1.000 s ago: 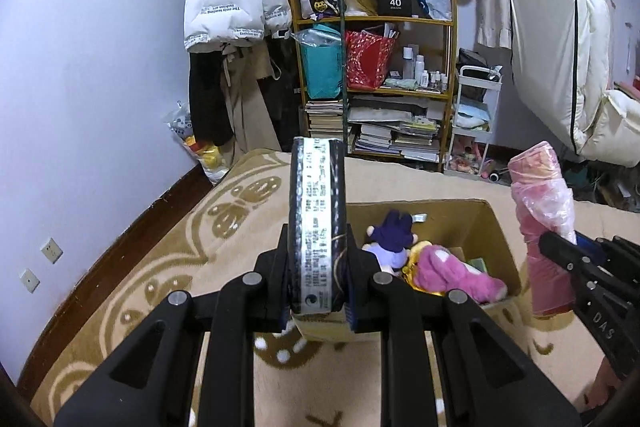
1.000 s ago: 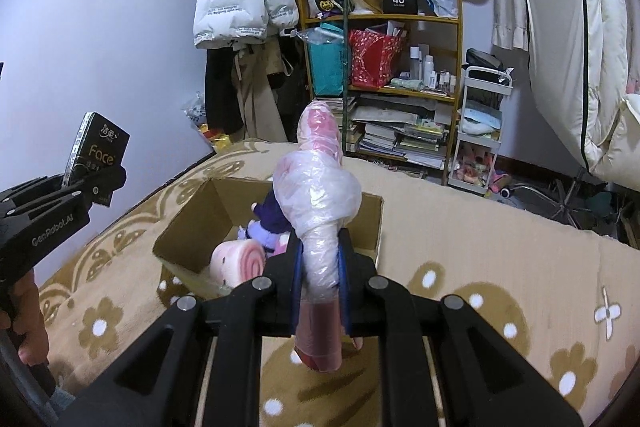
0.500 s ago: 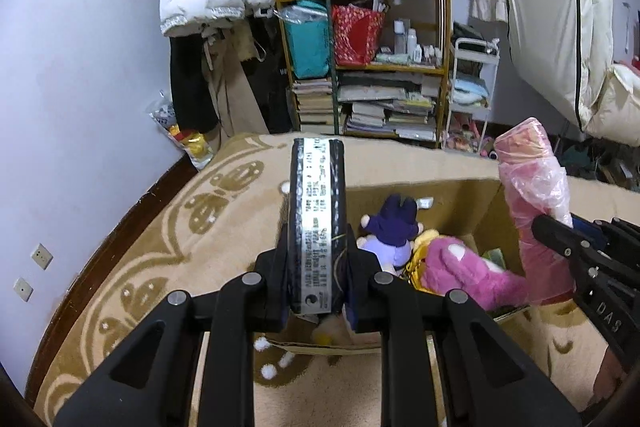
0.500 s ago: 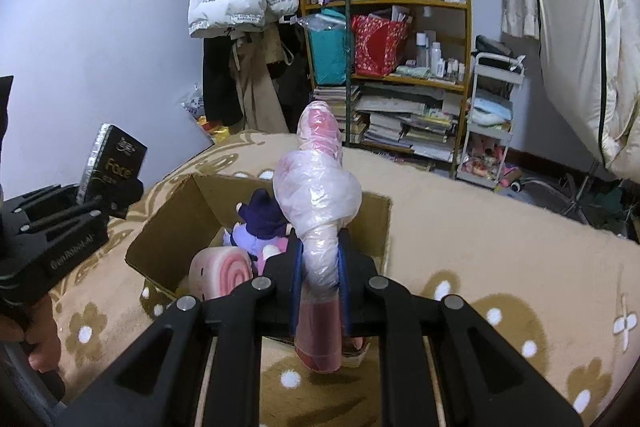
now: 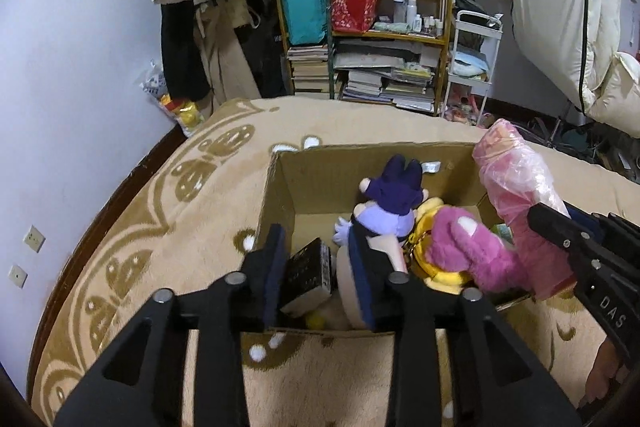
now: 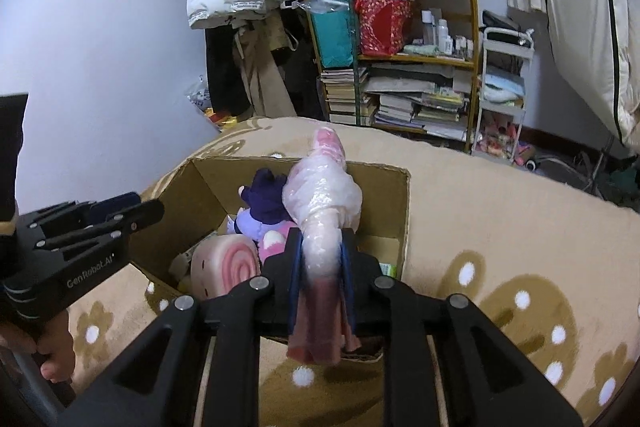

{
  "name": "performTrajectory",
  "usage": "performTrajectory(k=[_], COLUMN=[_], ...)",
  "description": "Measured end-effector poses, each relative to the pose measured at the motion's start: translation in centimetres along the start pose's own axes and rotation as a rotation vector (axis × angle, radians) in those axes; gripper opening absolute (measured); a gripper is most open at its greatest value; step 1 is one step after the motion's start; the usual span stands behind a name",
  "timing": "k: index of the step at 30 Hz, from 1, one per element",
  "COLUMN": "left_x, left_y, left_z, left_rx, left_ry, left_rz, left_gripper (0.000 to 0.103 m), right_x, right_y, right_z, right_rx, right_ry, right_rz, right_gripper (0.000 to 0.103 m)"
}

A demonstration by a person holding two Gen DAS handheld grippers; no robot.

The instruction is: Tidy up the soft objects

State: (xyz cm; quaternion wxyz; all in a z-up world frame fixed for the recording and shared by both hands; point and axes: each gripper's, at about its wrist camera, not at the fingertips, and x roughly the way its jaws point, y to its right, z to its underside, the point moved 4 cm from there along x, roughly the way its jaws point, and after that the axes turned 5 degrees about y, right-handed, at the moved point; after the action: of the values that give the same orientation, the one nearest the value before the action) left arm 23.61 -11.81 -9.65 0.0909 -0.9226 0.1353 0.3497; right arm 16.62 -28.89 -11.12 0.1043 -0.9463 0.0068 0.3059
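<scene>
- Cardboard box (image 5: 280, 195) sits open on the beige patterned blanket (image 5: 192, 211); everything below is placed relative to it.
- Left gripper (image 5: 320, 267) hangs over the box's near-left corner. Its jaws have just been opening and now stand apart; the black tissue pack (image 5: 308, 273) lies tilted between them, inside the box, and no pad presses on it.
- Right gripper (image 6: 320, 267) is over the box's near-right side, clamped on a pink roll in a clear plastic wrap (image 6: 320, 203) (jaws easing open slightly, pads on it all the same). The roll stands upright, its lower end below the fingers.
- In the box: purple plush doll (image 5: 390, 199) at centre, pink plush (image 5: 472, 251) to its right, pink swirl cushion (image 6: 226, 263) against the near wall.
</scene>
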Motion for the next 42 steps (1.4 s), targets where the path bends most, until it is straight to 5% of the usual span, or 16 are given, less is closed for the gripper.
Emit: performTrajectory(k=[3, 16, 22, 26, 30, 42], left_x=[-0.8, -4.8, -8.0, -10.2, -12.2, -19.0], left_y=[-0.5, -1.5, -1.9, -2.1, -2.6, -4.2], left_z=[0.3, 0.2, 0.0, 0.3, 1.1, 3.5], left_rx=[-0.01, 0.012, 0.009, 0.014, 0.01, -0.016], left_ry=[0.024, 0.061, 0.113, 0.139, 0.158, 0.227], left_rz=[-0.028, -0.1, -0.125, -0.12, -0.132, -0.135], left_gripper=[0.057, 0.082, 0.093, 0.094, 0.094, 0.102], right_x=[-0.3, -4.2, -7.0, -9.0, -10.8, -16.0], right_y=[-0.2, 0.3, 0.3, 0.0, -0.8, -2.7], right_z=[0.2, -0.4, -0.5, -0.2, 0.2, 2.2], right_rx=[0.0, 0.05, 0.068, 0.083, 0.056, -0.005], right_ry=[0.0, 0.054, 0.089, 0.104, 0.121, 0.18], right_rz=[-0.003, 0.005, 0.002, -0.005, 0.001, 0.036], right_gripper=[0.021, 0.028, 0.053, 0.084, 0.099, 0.103])
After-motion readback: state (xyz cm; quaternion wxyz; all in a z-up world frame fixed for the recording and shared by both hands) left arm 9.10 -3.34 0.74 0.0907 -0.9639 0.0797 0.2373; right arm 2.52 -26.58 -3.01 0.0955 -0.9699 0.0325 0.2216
